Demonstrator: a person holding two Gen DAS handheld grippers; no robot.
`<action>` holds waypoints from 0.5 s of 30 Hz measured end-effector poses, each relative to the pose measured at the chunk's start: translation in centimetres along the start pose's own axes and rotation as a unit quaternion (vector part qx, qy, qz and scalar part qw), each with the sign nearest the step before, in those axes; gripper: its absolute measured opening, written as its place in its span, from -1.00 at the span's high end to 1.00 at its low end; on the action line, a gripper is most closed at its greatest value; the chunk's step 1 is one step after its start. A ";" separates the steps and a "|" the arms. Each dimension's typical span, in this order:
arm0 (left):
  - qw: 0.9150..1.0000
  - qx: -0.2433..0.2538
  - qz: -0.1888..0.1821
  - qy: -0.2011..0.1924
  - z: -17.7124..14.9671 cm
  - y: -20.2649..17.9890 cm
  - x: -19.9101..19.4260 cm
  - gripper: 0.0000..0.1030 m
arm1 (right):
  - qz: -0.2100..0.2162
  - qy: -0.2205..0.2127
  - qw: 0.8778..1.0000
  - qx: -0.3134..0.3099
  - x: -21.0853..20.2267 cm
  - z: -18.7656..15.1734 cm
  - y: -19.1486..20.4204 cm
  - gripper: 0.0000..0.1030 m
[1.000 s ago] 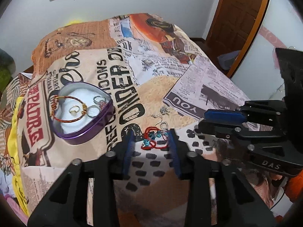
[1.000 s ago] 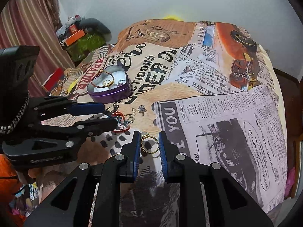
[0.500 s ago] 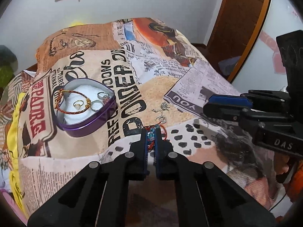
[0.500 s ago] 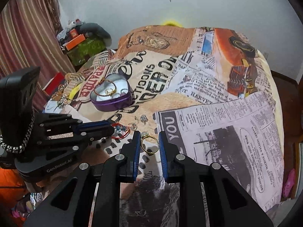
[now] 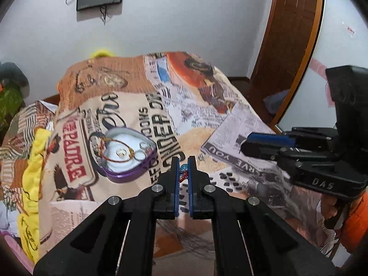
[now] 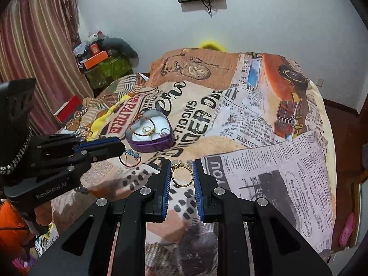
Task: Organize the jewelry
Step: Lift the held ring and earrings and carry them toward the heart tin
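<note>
A purple heart-shaped tin (image 5: 128,172) (image 6: 158,143) sits open on the printed bedspread, holding a red-and-gold bracelet and rings. My left gripper (image 5: 183,172) is shut on a red beaded bracelet with blue beads (image 5: 183,172), lifted off the bed; the bracelet dangles from its tips in the right wrist view (image 6: 130,158), just front-left of the tin. My right gripper (image 6: 181,174) is shut on a gold ring with a pale stone (image 6: 181,173), held above the bed to the right of the left gripper. A small silver piece (image 5: 201,157) lies on the bed.
The bed (image 6: 264,124) is covered by a newspaper-print spread. A wooden door (image 5: 289,46) stands at the right, a curtain (image 6: 34,46) and cluttered green stand (image 6: 105,66) at the left. A yellow cloth (image 5: 34,161) lies along the bed's left edge.
My left gripper closed on the red beaded bracelet and lifted it off the bed. My right gripper rose with the gold ring still held.
</note>
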State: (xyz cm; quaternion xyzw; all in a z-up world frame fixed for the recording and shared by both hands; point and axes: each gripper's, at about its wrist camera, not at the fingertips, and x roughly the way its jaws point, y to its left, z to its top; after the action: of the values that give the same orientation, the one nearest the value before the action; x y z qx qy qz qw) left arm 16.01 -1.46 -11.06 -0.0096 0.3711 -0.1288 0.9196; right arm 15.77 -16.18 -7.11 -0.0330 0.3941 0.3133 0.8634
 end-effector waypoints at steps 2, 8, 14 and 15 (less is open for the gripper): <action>1.000 0.005 0.006 -0.011 0.3 0.1 -0.6 0.91 | 0.000 -0.002 1.000 -0.001 0.0 0.3 0.2 0.66; 0.999 0.005 0.016 -0.028 1.1 0.8 -1.4 0.91 | 0.008 -0.012 1.000 -0.011 0.3 1.3 1.4 0.66; 0.999 -0.006 0.027 -0.040 1.9 2.4 -1.5 0.91 | 0.019 -0.023 0.999 -0.016 0.9 3.0 2.5 0.66; 0.999 -0.008 0.029 -0.042 2.0 2.8 -1.5 0.91 | 0.020 -0.024 0.999 -0.017 1.1 3.2 2.6 0.66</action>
State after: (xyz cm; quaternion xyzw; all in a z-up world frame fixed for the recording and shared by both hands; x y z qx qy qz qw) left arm 16.95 1.44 -8.89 -0.0120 0.3331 -0.0987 0.9376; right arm 16.92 -12.58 -5.19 -0.0322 0.3684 0.3376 0.8656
